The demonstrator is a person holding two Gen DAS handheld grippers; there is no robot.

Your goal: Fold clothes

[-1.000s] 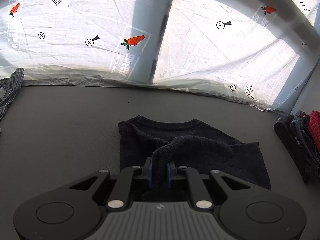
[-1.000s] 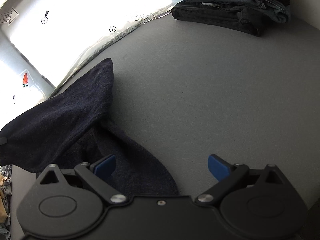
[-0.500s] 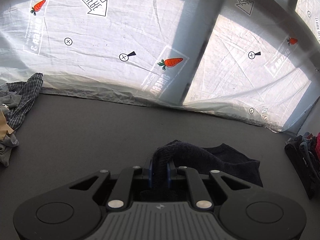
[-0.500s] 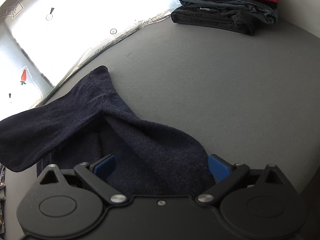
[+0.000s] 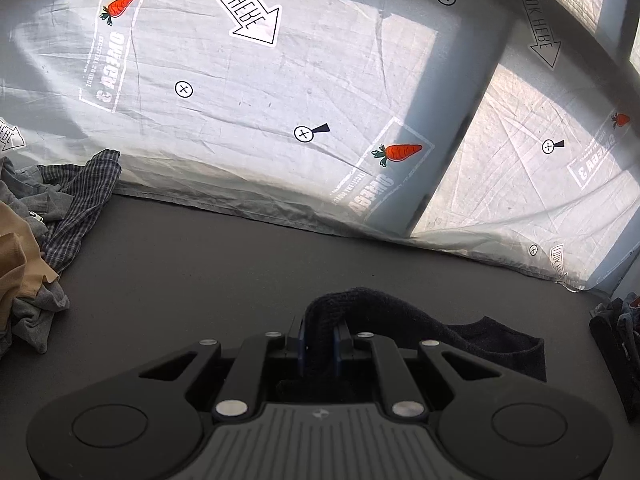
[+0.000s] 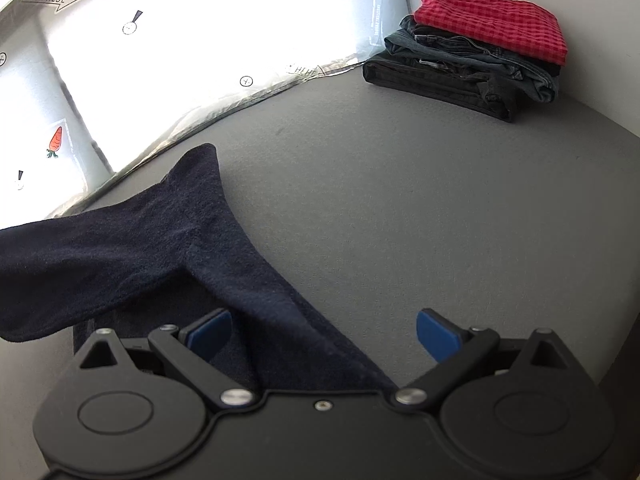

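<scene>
A dark navy sweater (image 5: 472,336) lies on the grey table (image 5: 192,280). My left gripper (image 5: 319,336) is shut on a bunched fold of it and holds that part up. In the right wrist view the sweater (image 6: 140,248) stretches left, one part lifted and hanging toward the left edge, another part running down between my fingers. My right gripper (image 6: 324,330) is open, its blue pads (image 6: 208,330) wide apart with the cloth passing between them, not clamped.
A pile of unfolded clothes (image 5: 36,232) with a checked shirt lies at the left. A stack of folded clothes (image 6: 480,60), red checked shirt on top, stands at the far right, its edge also showing in the left wrist view (image 5: 616,340). A white printed sheet (image 5: 280,100) covers the back wall.
My left gripper has pulled the sweater fold up and to the left; less of the sweater shows ahead of it. The right gripper stays open, and its view has shifted so the folded stack sits lower.
</scene>
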